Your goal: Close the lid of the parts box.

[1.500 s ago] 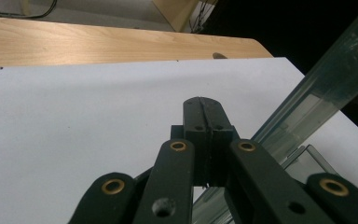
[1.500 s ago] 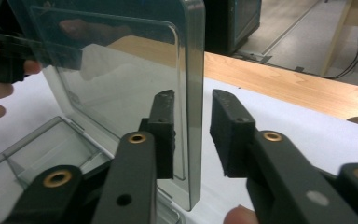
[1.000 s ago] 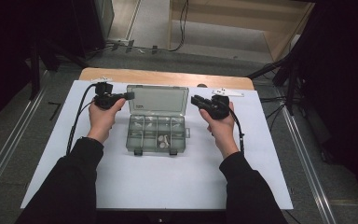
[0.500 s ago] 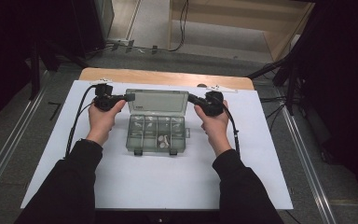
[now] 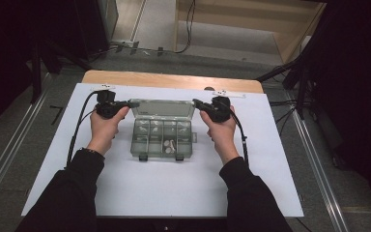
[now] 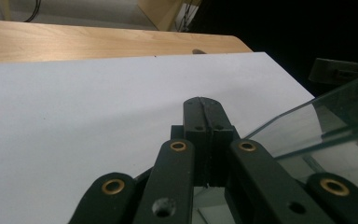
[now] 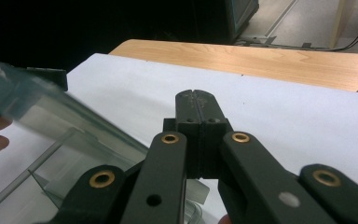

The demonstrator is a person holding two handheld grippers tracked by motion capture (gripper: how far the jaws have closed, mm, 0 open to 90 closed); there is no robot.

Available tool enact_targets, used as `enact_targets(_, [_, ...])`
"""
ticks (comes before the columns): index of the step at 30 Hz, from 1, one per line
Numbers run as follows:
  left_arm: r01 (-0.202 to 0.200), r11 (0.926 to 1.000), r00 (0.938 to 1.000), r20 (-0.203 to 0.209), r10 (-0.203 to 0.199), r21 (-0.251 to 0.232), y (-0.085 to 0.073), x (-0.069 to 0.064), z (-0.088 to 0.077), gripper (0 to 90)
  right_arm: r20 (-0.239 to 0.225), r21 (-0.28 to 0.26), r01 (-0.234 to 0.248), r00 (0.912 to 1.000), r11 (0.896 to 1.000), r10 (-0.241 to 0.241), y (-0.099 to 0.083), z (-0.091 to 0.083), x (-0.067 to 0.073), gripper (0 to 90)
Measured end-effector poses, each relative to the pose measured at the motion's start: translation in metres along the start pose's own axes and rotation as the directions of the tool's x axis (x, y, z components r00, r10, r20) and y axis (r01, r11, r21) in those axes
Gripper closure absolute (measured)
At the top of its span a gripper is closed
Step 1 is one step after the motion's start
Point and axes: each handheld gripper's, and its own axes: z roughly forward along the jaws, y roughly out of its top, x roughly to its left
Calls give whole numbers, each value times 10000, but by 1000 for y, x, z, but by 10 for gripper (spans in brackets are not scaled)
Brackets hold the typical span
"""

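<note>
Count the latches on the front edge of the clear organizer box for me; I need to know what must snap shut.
2: the left latch and the right latch, both on the near edge of the organizer box.

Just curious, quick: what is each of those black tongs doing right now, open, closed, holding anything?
Left tongs: closed, empty, beside the clear box's lid.
Right tongs: closed, empty, at the lid's other end.

A white sheet (image 5: 164,193) covers the wooden table (image 5: 174,79). Grey floor (image 5: 222,43) lies beyond, with cables (image 5: 186,29). The sides are dark.
</note>
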Motion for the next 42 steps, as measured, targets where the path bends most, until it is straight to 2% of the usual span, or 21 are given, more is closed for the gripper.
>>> enact_targets(19, [-208, 9995, 9994, 276, 215, -243, -14, -10, -14, 898, -128, -61, 728, 9973, 9973, -729, -15, -12, 12, 875])
enact_targets(21, [-263, 9994, 9996, 110, 265, -208, -17, -11, -16, 897, -86, -83, 798, 9968, 9968, -798, -18, -13, 11, 875])
enact_targets(26, [-326, 9993, 9993, 192, 330, -196, -27, -12, -19, 898, -161, -77, 852, 9962, 9963, -853, -27, -15, 12, 875])
enact_targets(31, [-524, 9984, 9984, 220, 529, -209, -37, -19, -22, 899, -268, -52, 1176, 9927, 9930, -1177, -36, -18, 18, 875])
enact_targets(33, [-830, 9965, 9965, 71, 830, -106, -43, -23, -22, 899, -262, -31, 1328, 9908, 9911, -1329, -40, -18, 21, 875])
enact_targets(42, [-960, 9949, 9954, 28, 961, -320, -62, -32, -29, 899, -347, -16, 1548, 9873, 9879, -1547, -59, -23, 31, 875])
